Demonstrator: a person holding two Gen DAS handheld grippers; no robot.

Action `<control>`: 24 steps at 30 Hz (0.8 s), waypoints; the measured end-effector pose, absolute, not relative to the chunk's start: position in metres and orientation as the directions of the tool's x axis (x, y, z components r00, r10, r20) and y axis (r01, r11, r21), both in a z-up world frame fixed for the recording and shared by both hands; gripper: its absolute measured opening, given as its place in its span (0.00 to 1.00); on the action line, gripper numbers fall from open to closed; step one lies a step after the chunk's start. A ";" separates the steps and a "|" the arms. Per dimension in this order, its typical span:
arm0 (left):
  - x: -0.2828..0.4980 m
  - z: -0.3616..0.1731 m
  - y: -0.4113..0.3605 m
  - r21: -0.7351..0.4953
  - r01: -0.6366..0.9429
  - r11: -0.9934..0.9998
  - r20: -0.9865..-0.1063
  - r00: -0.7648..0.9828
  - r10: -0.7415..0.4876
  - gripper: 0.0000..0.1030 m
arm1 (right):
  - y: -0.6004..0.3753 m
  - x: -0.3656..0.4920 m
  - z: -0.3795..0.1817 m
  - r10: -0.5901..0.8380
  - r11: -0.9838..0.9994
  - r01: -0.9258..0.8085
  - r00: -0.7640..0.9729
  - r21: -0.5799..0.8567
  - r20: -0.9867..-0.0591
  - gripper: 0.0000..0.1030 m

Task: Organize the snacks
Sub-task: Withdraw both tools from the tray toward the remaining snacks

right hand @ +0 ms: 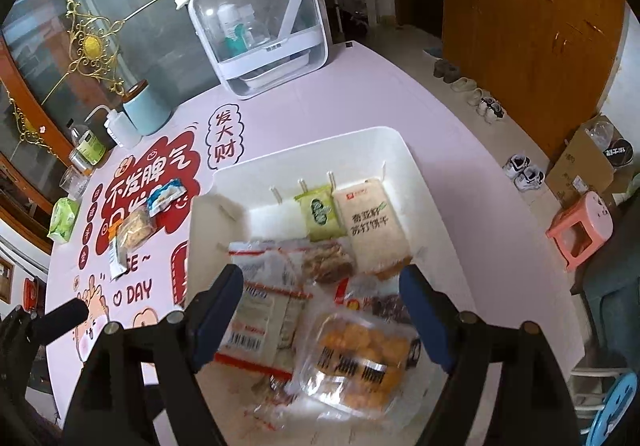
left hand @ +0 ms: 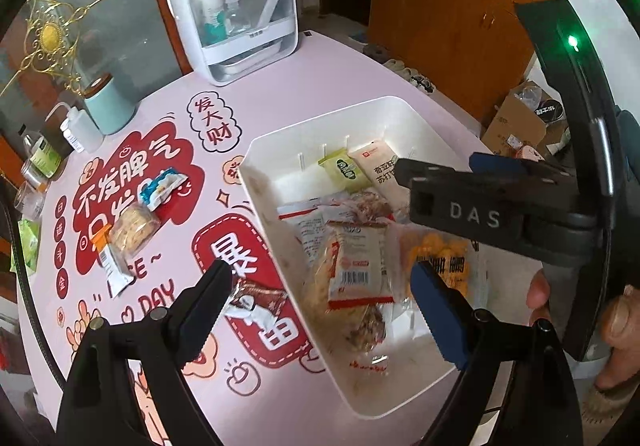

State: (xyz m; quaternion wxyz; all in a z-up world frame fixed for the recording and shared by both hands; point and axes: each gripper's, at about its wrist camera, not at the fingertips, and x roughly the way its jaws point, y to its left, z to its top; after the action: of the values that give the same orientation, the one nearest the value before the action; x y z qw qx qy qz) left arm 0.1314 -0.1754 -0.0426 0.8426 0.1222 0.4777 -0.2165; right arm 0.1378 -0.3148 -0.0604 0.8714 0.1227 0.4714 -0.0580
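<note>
Hovering over the white bin (right hand: 400, 142), both tongs (left hand: 320, 286) (right hand: 324, 298) gape, its long axis running away from them.

Far ahead of the gripper a white lidded organizer case (right hand: 262, 30) holds bottles; ahead to its left stand a mint canister with wooden lid (right hand: 145, 109), a white squeeze bottle (right hand: 120, 130) and a green tissue pack (right hand: 63, 218); right, a pink stool (right hand: 581, 234) beside a cardboard box (right hand: 580, 162)

Your way into the bin is open from above — its walls hem the sides
Packets crowd the white bin (right hand: 404, 150) floor; bare pink table (left hand: 328, 78) lies between it and the white storage box (left hand: 236, 10), while loose snacks (left hand: 132, 226) and bottles (left hand: 76, 134) block your left
</note>
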 end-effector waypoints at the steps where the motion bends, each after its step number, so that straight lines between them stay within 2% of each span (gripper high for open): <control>1: 0.128 -0.041 -0.171 -0.001 0.482 0.876 -0.857 0.451 -0.249 0.87 | -0.312 0.134 -0.059 0.018 0.962 0.217 0.551 0.164 -0.834 0.79; 17: 0.094 -0.020 -0.066 0.084 0.424 0.902 -0.851 0.502 -0.156 0.87 | -0.263 0.062 -0.022 0.028 0.944 0.234 0.644 0.231 -0.765 0.79; 24: 0.106 -0.012 -0.002 0.086 0.381 0.921 -0.846 0.516 -0.134 0.87 | -0.215 0.058 -0.021 0.023 0.932 0.266 0.633 0.245 -0.774 0.79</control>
State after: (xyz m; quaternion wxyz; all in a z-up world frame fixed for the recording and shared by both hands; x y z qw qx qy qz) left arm 0.1056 -0.0022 -0.0117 0.8605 0.1317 0.4689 -0.1494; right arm 0.0582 -0.2152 -0.0212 0.8872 0.1708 0.4232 -0.0684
